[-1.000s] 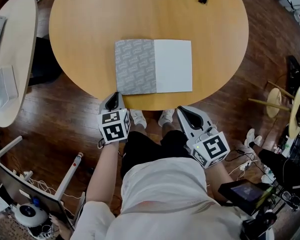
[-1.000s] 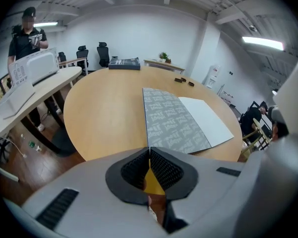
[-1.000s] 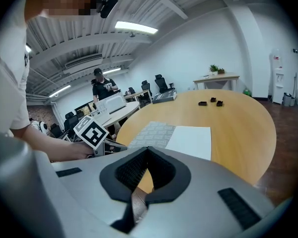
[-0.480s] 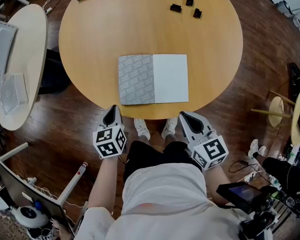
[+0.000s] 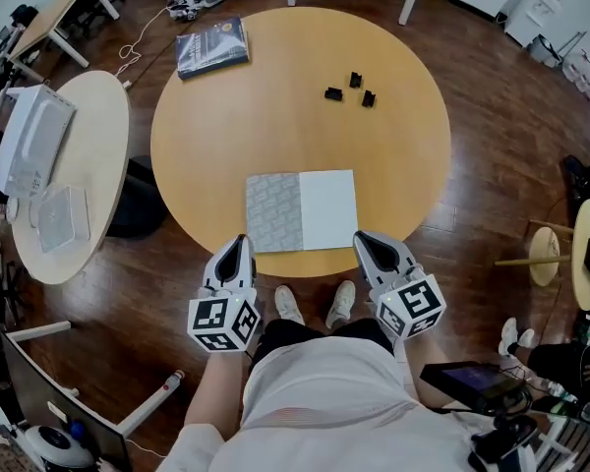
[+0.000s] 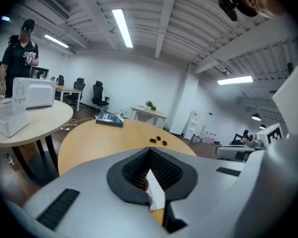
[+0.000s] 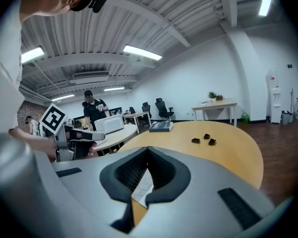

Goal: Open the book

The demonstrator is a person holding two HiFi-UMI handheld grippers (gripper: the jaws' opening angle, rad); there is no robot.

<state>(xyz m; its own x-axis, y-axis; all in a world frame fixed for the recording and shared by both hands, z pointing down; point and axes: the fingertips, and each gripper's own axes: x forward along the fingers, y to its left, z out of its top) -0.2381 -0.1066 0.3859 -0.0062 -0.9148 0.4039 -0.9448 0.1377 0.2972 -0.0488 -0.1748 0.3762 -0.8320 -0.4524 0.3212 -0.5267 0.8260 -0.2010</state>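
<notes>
While both are hanging at the near rim of the round light wooden table [image 5: 393,165], the left gripper [image 5: 240,241] and right gripper [image 5: 363,237] are showing jaws pressed together, gripping nothing. The flat grey-patterned and white book [image 5: 302,210] is lying just ahead, between them, with its long axis running crosswise. Both are sitting equally near.

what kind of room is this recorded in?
Likely an open-plan office: swivel office chairs by desks in the background, strip lights on an exposed ceiling, and a round wooden table as the work surface.
</notes>
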